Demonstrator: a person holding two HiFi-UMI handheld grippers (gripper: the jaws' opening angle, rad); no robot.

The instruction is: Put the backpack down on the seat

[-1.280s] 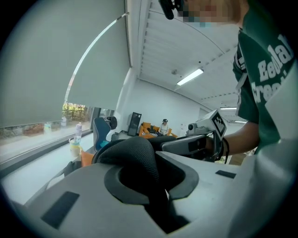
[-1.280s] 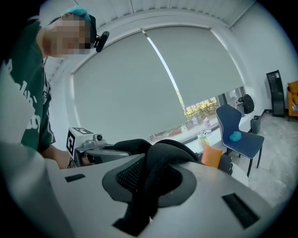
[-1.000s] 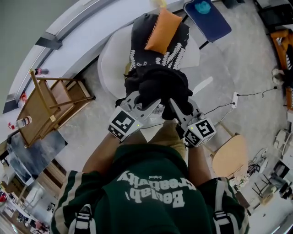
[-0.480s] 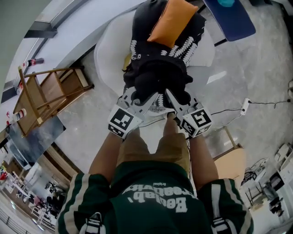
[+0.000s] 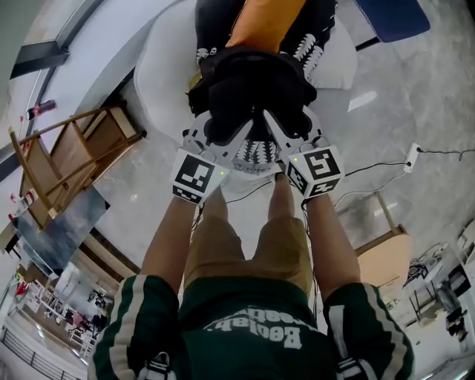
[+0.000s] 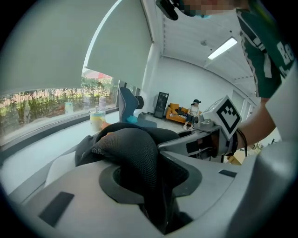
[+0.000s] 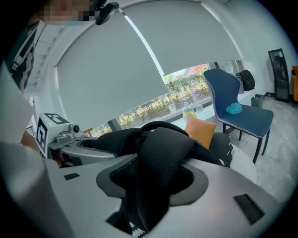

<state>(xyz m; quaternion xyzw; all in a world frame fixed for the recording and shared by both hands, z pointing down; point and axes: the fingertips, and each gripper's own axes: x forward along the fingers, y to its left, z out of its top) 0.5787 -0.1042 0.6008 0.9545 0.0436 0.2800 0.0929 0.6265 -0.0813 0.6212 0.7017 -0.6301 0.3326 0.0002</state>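
Observation:
The black backpack [image 5: 252,82], with white print and an orange pocket [image 5: 263,22], lies on the white seat [image 5: 159,74] in the head view. My left gripper [image 5: 219,139] and right gripper [image 5: 286,135] reach side by side into its black mesh shoulder straps. In the left gripper view a strap [image 6: 132,148] runs through my left gripper [image 6: 153,190]; its jaws have just been opening and stand loose around it. The right gripper view shows the same: a strap [image 7: 163,153] lies between the just-opened jaws of my right gripper [image 7: 153,190].
A blue chair [image 7: 233,104] holding a teal object stands beyond the seat, at the top right [image 5: 393,18]. A tipped wooden chair [image 5: 67,163] lies to the left and a light wooden chair [image 5: 382,256] to the right. A cable with a power strip [image 5: 412,156] crosses the floor.
Both grippers and the backpack have moved away from my body and down onto the white seat. The backpack now rests there with its top slumped.

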